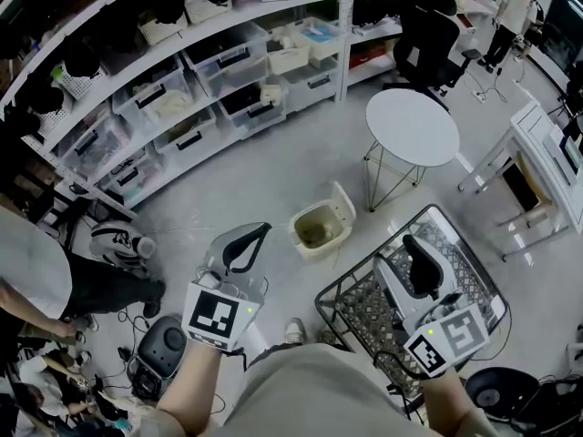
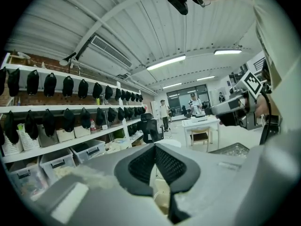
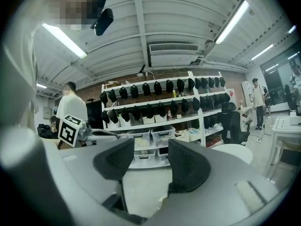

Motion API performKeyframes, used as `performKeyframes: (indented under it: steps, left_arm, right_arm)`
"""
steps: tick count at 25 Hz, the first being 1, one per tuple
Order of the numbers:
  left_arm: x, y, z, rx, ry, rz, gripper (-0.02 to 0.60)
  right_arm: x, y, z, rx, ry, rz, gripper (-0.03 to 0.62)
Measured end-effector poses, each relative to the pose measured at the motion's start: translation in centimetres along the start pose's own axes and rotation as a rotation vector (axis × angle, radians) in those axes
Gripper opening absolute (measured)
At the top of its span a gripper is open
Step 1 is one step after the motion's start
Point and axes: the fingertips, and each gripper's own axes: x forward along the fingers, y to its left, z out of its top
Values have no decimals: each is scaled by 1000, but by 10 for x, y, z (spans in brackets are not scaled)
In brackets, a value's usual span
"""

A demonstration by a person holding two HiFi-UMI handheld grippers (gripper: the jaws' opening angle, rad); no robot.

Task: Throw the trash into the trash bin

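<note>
A cream trash bin (image 1: 321, 227) with its lid up stands on the floor ahead of me, between the two grippers. My left gripper (image 1: 248, 244) is held up to the left of it; in the left gripper view its pads (image 2: 141, 164) meet, with nothing between them. My right gripper (image 1: 421, 264) hovers over a black wire basket (image 1: 360, 312) to the right of the bin. Its pads (image 3: 188, 164) stand apart with an empty gap. No trash shows in either gripper. A sliver of the bin (image 2: 161, 192) shows below the left jaws.
A round white table (image 1: 412, 126) stands behind the bin. White shelves with storage boxes (image 1: 182, 107) run along the back left. A black office chair (image 1: 428, 35) and a white desk (image 1: 537, 153) are at the right. People sit at the left edge (image 1: 36, 289).
</note>
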Motion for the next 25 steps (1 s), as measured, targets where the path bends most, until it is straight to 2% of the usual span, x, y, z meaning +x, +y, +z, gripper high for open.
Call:
performKeyframes:
  steps: [2,6,8,11,14,20,25]
  left_arm:
    - [2,-3,1,4,0,-8,2]
    - [8,-10,2,17,6,-32,2]
    - [12,-13,1,17,15,-46,2]
    - [21,-18,1,99,23,-82,2]
    - [34,-26,4,152,17,-130,2]
    - [72,-56,7,171,14,-226,2]
    - [112,-100,-8,165,62,-353,2]
  right_arm:
    - [1,-1,-4,-4,8,-6,229]
    - [-2,-11,2,-97,0,-59,229]
    - [-5,-17,4,-103,-8,-79,229]
    - [-11,-31,1,-74,-13,-127,229]
    - [-22,-54,-7,-34,-13,-210,230]
    - [-52,-109,-30,35,-1,-387,263]
    - [-88,-158,-68,105,31,-544,286]
